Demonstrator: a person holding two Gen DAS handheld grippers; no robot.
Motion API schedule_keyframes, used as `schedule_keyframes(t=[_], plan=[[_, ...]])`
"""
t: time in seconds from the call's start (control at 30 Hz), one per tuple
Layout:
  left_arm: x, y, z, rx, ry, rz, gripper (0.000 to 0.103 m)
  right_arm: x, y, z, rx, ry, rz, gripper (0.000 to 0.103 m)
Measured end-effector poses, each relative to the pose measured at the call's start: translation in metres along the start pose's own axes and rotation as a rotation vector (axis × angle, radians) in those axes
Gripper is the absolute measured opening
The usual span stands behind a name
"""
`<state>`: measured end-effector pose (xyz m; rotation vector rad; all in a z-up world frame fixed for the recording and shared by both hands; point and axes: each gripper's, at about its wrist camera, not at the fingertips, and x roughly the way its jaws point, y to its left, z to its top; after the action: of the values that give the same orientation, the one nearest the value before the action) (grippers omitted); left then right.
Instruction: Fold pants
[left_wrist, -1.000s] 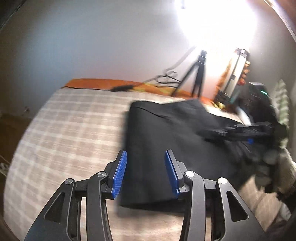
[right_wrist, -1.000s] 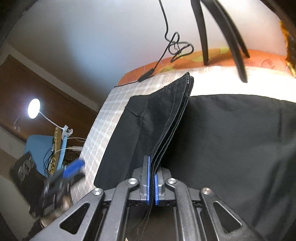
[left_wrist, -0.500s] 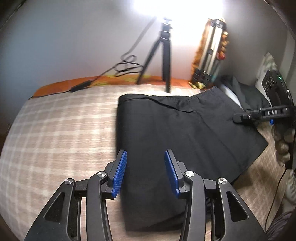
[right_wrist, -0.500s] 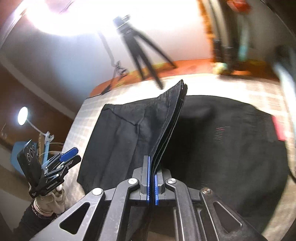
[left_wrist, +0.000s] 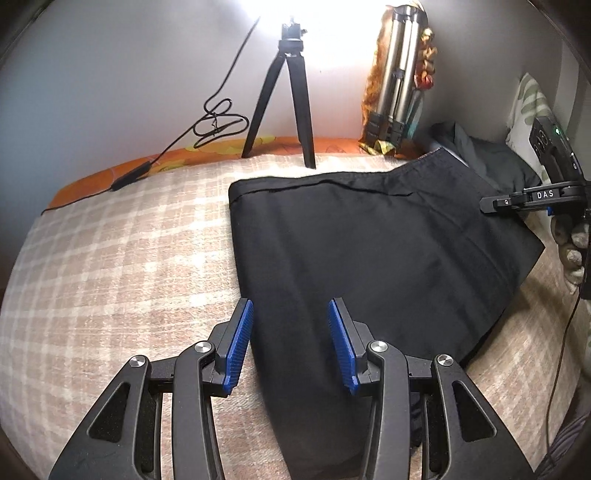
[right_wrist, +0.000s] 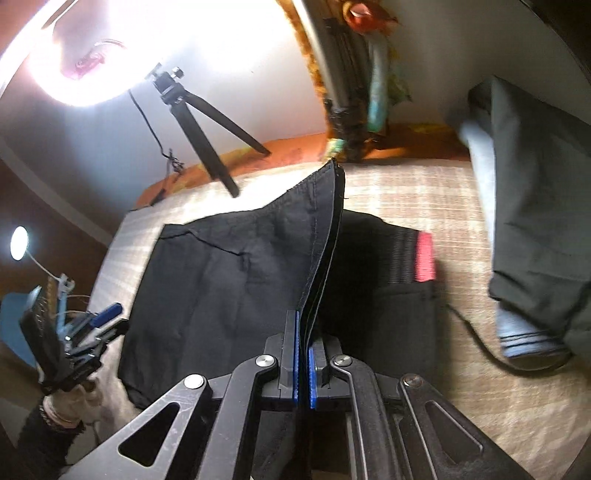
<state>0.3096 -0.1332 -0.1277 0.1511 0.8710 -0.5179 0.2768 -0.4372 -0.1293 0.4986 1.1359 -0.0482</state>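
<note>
While the pants are spread on the plaid bed, their hem edge is pinched between the closed fingers of the right gripper and lifted. The left gripper is held open above the near fold, its blue pads apart and touching nothing.

Black pants, folded, flat on plaid bedspread. Left gripper: jaws apart, blue pads over the near pants edge (contact unclear). Right gripper at far right pants edge. Black tripod and cable behind.
</note>
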Motion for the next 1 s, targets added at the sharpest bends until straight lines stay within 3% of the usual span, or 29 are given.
schedule_keyframes(t=[0.23, 0.3, 0.33, 0.4, 0.53, 0.67, 0.87, 1.0], plan=[[0.021, -0.005, -0.014, 0.07, 0.049, 0.067, 0.044, 0.014, -0.005, -0.009, -0.041, 0.031, -0.083, 0.003], [0.022, -0.002, -0.015, 0.056, 0.046, 0.059, 0.044, 0.009, -0.003, -0.009, -0.07, 0.017, -0.136, 0.018], [0.022, -0.001, -0.015, 0.055, 0.045, 0.057, 0.044, 0.005, -0.001, -0.009, -0.078, 0.003, -0.158, 0.02], [0.019, 0.0, -0.015, 0.054, 0.046, 0.059, 0.044, -0.005, 0.004, -0.007, -0.09, -0.031, -0.213, 0.037], [0.011, 0.011, -0.016, -0.014, 0.046, 0.051, 0.044, -0.026, 0.027, -0.005, -0.148, -0.097, -0.229, 0.043], [-0.003, 0.026, -0.023, -0.102, 0.034, 0.034, 0.044, -0.032, 0.065, -0.004, -0.234, -0.132, -0.173, 0.052], [-0.011, 0.016, -0.034, -0.051, 0.053, 0.037, 0.044, 0.0, 0.133, 0.006, -0.346, -0.091, -0.001, 0.052], [-0.011, 0.009, -0.042, -0.032, 0.06, 0.031, 0.044, 0.044, 0.178, 0.022, -0.371, -0.039, 0.101, 0.043]])
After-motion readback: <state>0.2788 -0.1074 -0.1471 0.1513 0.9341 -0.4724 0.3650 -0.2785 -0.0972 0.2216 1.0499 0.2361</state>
